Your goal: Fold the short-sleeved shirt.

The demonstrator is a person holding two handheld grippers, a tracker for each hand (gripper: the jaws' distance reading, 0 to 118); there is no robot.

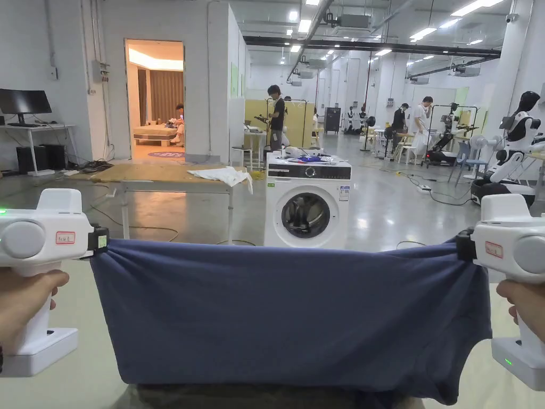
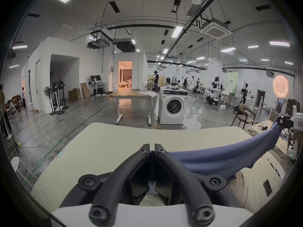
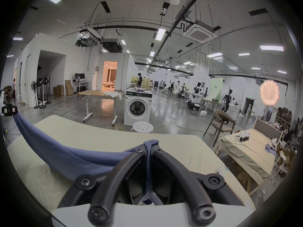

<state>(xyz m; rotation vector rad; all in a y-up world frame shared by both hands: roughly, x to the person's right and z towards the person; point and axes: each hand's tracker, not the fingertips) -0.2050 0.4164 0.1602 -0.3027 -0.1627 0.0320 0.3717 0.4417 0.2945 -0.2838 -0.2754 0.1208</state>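
A dark blue short-sleeved shirt [image 1: 287,314] hangs stretched in the air between my two grippers, above a cream-covered bed [image 2: 114,142]. My left gripper [image 1: 98,239] is shut on the shirt's upper left corner, and its jaws pinch the blue cloth [image 2: 213,158] in the left gripper view. My right gripper [image 1: 464,245] is shut on the upper right corner; a bunch of the shirt [image 3: 65,153] sticks out between its jaws in the right gripper view. The cloth sags a little in the middle, and its lower edge drops toward the bed.
A white washing machine [image 1: 307,205] stands beyond the bed, with a white stool [image 3: 143,127] before it. A wooden table [image 1: 159,176] with a white cloth lies to its left. A second bed [image 3: 246,150] and a chair [image 3: 219,124] stand to the right. People work far back.
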